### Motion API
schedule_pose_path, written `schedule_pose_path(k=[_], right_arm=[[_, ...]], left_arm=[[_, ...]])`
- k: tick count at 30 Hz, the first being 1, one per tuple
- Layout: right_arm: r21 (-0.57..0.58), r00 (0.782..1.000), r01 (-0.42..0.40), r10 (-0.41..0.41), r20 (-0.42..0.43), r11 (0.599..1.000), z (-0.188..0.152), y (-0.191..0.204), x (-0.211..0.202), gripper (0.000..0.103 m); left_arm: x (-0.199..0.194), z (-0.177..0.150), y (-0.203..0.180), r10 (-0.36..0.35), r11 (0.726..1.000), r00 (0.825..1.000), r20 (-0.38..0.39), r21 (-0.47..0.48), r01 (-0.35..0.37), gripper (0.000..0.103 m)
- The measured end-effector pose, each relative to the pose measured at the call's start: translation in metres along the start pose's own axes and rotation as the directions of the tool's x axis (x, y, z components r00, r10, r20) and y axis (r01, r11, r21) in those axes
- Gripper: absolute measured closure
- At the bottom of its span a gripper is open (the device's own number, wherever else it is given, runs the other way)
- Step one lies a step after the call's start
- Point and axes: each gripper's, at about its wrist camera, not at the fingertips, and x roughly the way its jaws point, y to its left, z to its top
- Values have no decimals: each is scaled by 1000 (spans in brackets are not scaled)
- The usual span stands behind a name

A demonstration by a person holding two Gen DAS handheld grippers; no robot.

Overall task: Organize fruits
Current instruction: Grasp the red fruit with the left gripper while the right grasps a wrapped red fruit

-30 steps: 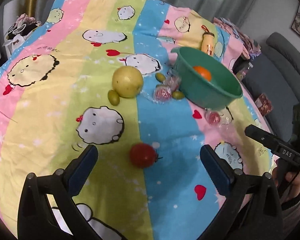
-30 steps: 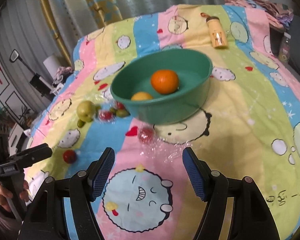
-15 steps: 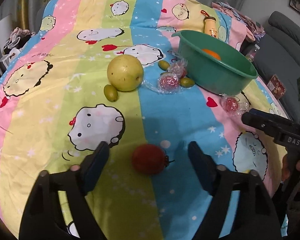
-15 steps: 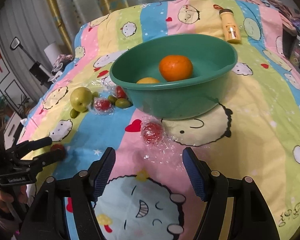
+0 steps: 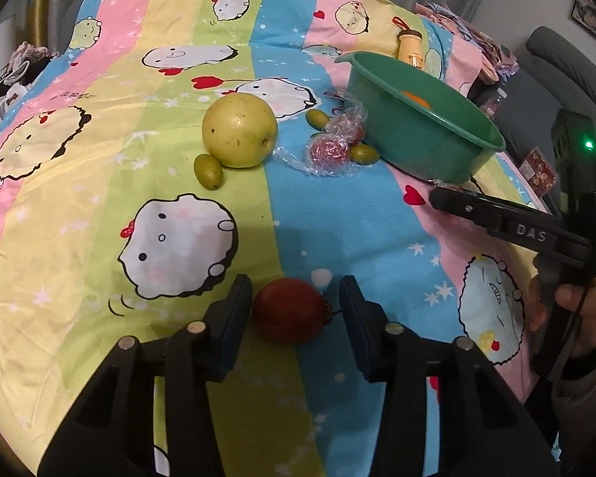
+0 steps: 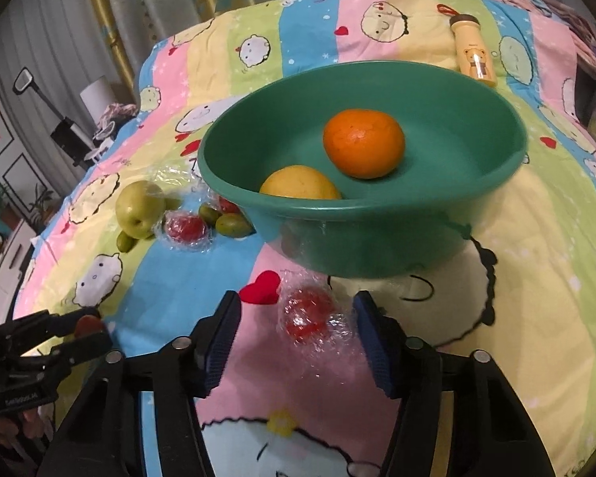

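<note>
We've got two pickups going at once, both w/ small red fruit. The left gripper straddles a bare red fruit lying on the bedspread, on the seam between the green and blue stripes. It looks smooth, round and firm, prob. light, so it could roll or squirt out if pinched off-centre; we'd take it across its widest part, pads level w/ its middle, clear of the little stalk on its right side. The jaws have just been closing around it: the left pad sits right against its side, the right pad is a small gap away by the stalk, so not clamped yet, not holding. The right gripper frames a wrapped red fruit on the pink stripe, just in front of the green bowl. The clear film is crinkly and slippery, and it spreads past the fruit toward the right pad, so we'd squeeze the solid fruit inside, not the loose wrap. Its jaws have just been closing too, but both pads stand off the fruit itself, more so on the left; released for now. The bowl holds an orange and a yellow fruit; we judge both reds go there next.
</note>
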Motion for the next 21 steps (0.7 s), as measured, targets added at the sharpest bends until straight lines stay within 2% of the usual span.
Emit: schedule_pose_path(k=[4,7,14,21], right_arm=[[-6,1000,2,-2,-6,1000,1,0,4,56],[-4,1000,10,-10,-9,1000,1,-4,5,70],[36,1000,-13,13,1,999,-1,-7,-1,72],[18,998,-50,50,38,999,-5,3,-29,72]], left_arm=[[-1,0,2,-3,1000,1000,1,-13,3,66],[-2,0,5,-17,999,1000,3,-27,17,66],[-7,-3,7,-40,998,999,9,-49,40,66],[-17,-2,-4,21,1000,1000,11,-18,-21,66]])
